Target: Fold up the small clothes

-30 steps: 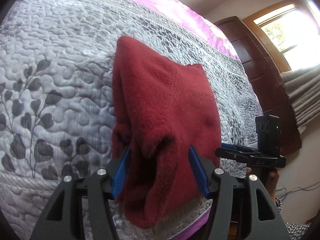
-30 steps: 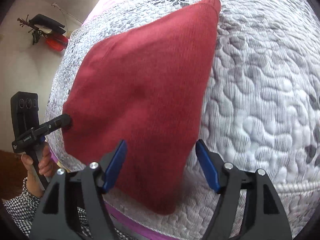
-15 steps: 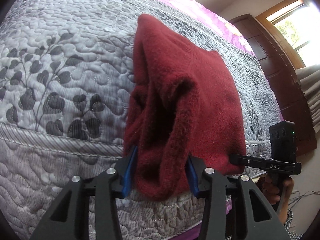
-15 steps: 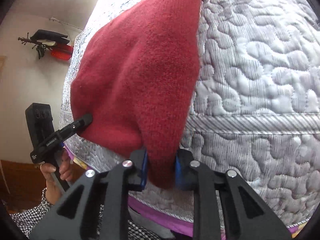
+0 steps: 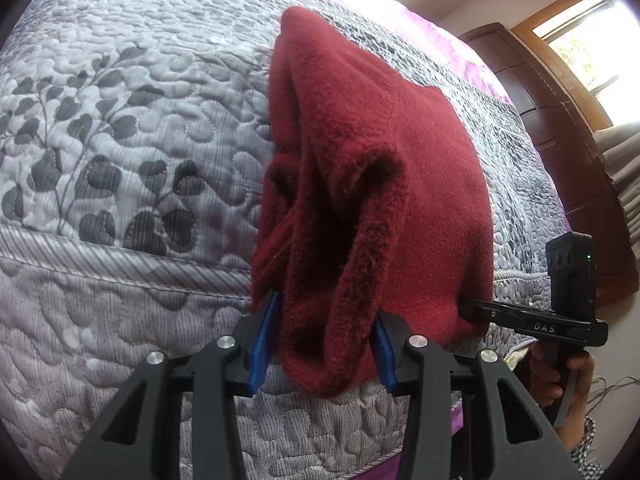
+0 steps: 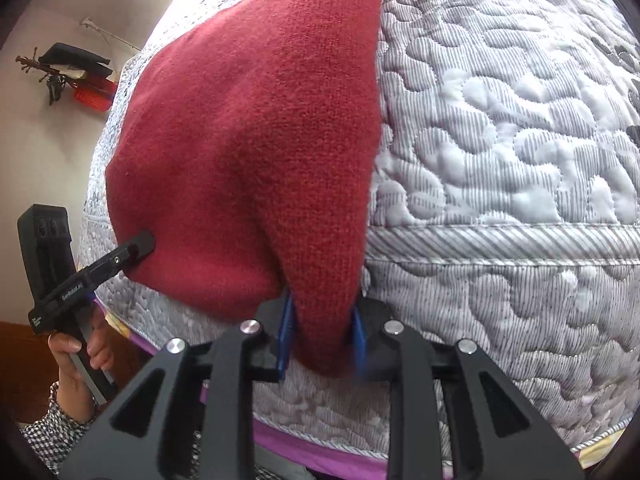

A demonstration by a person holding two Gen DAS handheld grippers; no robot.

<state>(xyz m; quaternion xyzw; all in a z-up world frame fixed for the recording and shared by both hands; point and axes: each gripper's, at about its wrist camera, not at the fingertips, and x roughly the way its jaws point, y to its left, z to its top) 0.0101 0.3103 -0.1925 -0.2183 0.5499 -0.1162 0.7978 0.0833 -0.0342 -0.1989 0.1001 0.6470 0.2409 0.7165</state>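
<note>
While the red fleece garment [image 5: 400, 168] lies on the quilted bed [image 5: 120, 128] with its near edge overhanging, each hand-held gripper, left [image 5: 322, 346] and right [image 6: 320, 334], is clamped on a near corner, so the fold seems ready to start: lift both corners together and carry them toward the far edge.

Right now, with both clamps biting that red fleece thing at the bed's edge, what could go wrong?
1. The left gripper pinches a thick, bunched wad of the red fleece garment, so layers may slip out unevenly and spoil the fold.
2. The right gripper holds only a narrow corner; a firm pull might tug it free.
3. Both grips sit at the edge of the quilted bedspread, so a dropped end would probably slide off the bed.
</note>
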